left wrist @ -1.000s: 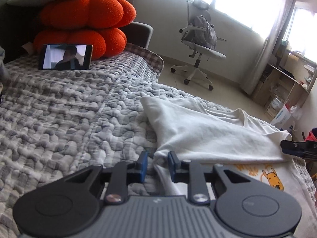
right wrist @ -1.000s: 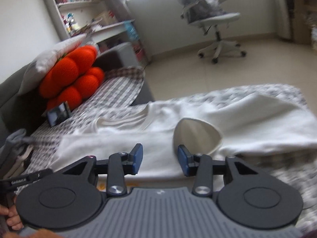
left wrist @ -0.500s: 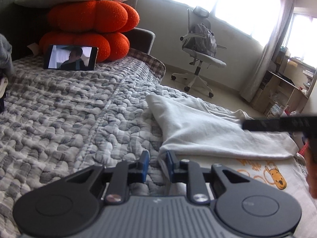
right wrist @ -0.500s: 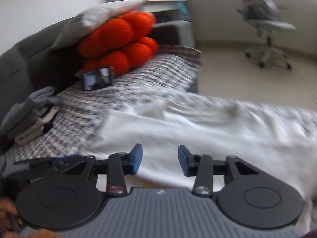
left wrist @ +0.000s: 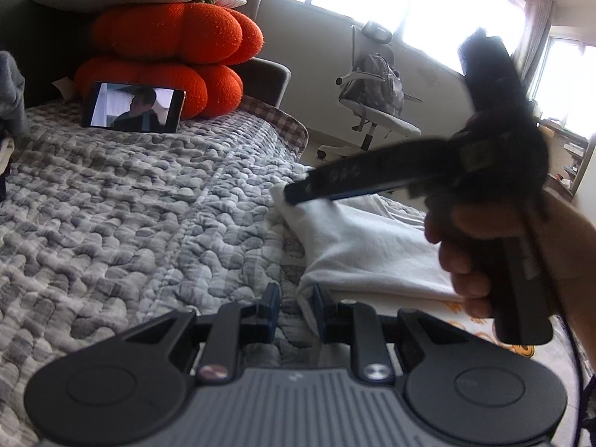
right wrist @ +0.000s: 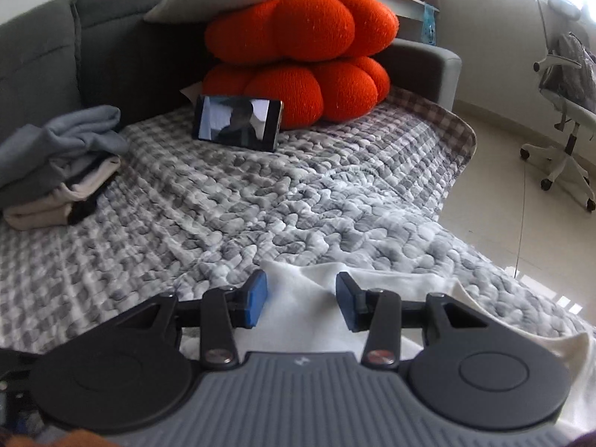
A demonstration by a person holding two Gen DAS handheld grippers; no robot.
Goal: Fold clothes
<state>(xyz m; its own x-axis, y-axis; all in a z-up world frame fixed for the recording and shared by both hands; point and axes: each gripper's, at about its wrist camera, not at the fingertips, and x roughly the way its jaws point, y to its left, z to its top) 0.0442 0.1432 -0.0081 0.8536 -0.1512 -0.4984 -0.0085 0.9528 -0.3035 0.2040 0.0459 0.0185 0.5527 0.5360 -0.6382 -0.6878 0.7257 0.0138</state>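
Observation:
A white T-shirt (left wrist: 372, 246) with a yellow cartoon print lies folded lengthwise on the grey quilted bed cover (left wrist: 130, 223). My left gripper (left wrist: 295, 313) rests at its near left corner. A narrow gap remains between its fingers, and the cloth edge lies against the right one. My right gripper (left wrist: 298, 192), held in a person's hand (left wrist: 469, 238), hovers blurred over the shirt's far left end. In the right wrist view its jaws (right wrist: 301, 303) are closing, with the white T-shirt (right wrist: 298, 316) lying under and between them, but the pads are not pressing on it.
A phone (right wrist: 238, 123) showing video leans on stacked orange pumpkin cushions (right wrist: 298, 56) under a pillow. A pile of folded clothes (right wrist: 56, 171) sits at the quilt's left by the grey sofa back. An office chair (left wrist: 376, 108) stands on the floor past the bed edge.
The right gripper swept leftward across the shirt to its left end, and its view swung from the chair to the cushions. The left gripper stayed at the shirt's corner.

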